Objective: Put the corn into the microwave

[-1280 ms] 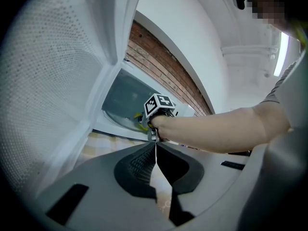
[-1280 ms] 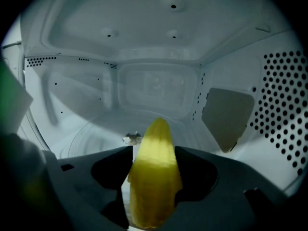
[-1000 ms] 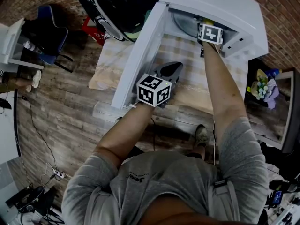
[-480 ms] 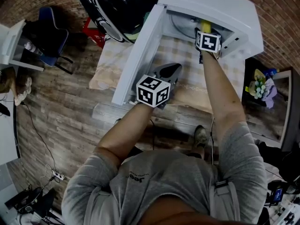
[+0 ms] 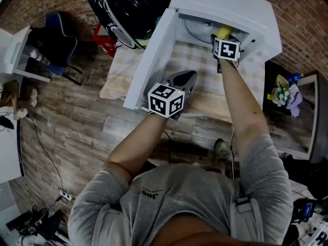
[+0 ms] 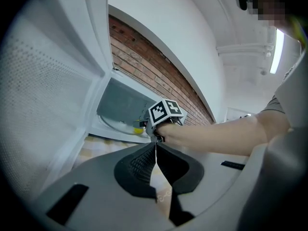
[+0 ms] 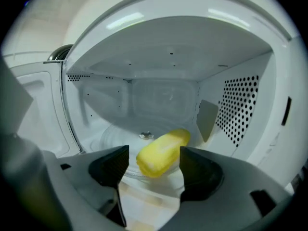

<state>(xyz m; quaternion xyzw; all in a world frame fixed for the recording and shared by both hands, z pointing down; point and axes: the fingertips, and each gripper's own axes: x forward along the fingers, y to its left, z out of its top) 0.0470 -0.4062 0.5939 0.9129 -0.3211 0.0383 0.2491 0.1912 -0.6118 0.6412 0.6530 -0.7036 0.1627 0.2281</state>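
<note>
The yellow corn (image 7: 162,152) lies on the glass turntable (image 7: 115,134) inside the white microwave (image 5: 230,4); in the head view the corn (image 5: 223,32) shows just inside the cavity mouth. My right gripper (image 7: 153,163) is open at that mouth, one jaw on each side of the corn's near end, not touching it. In the head view the right gripper (image 5: 226,49) sits at the cavity front. My left gripper (image 5: 189,76) is shut with nothing in it, beside the open door (image 5: 148,60). The left gripper (image 6: 155,150) looks towards the right gripper's cube (image 6: 166,114).
The microwave stands on a table with a checked cloth (image 5: 205,86). A large black rounded object (image 5: 125,4) is behind the door. A blue chair (image 5: 56,35) stands on the wooden floor at left, and flowers (image 5: 284,94) at right. Perforated wall (image 7: 238,105) lines the cavity's right side.
My right gripper has drawn back a little from the cavity towards the person. The corn stays on the turntable and shows more. The left gripper has barely moved.
</note>
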